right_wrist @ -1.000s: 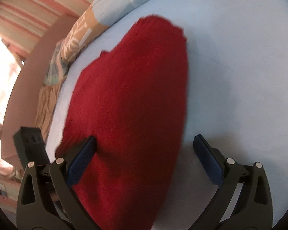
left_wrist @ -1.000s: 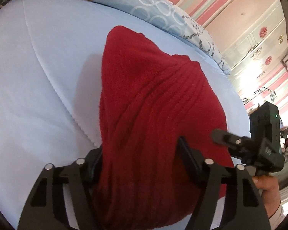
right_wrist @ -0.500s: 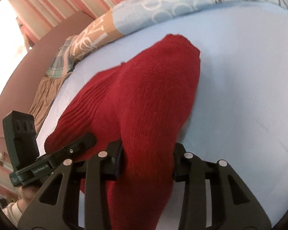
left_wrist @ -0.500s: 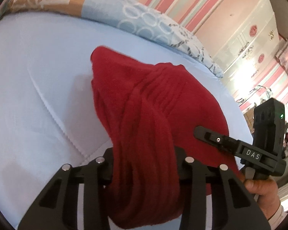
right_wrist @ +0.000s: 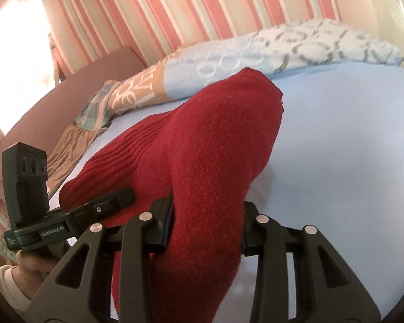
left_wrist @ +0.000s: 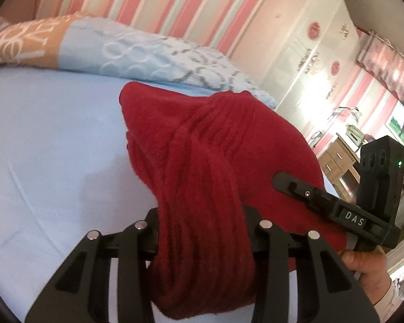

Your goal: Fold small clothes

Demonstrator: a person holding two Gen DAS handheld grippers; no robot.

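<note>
Both grippers are clamped on the near edge of a red knitted garment [left_wrist: 215, 156], probably a small sweater, and hold that edge raised above the light blue bedsheet [left_wrist: 54, 140]. The left gripper [left_wrist: 202, 231] has its jaws partly closed, with a thick bunch of the ribbed wool squeezed between them. The right gripper [right_wrist: 206, 223] is in the same state, its pads pressing a fold of the smoother knit from both sides. In each view the other gripper is just beside, on the same edge, so the two grips are near each other.

The far part of the garment lies on the bedsheet, near the patterned quilt [left_wrist: 137, 51] at the back of the bed.

I judge that the step in hand is the first fold: the near edge is taken up to be carried over the far part. The next move calls for both hands to go forward together, toward the quilt, keeping the edge stretched and level between them, then to lower it flat before the jaws let go. If one hand goes ahead, the fold may come out crooked.
</note>
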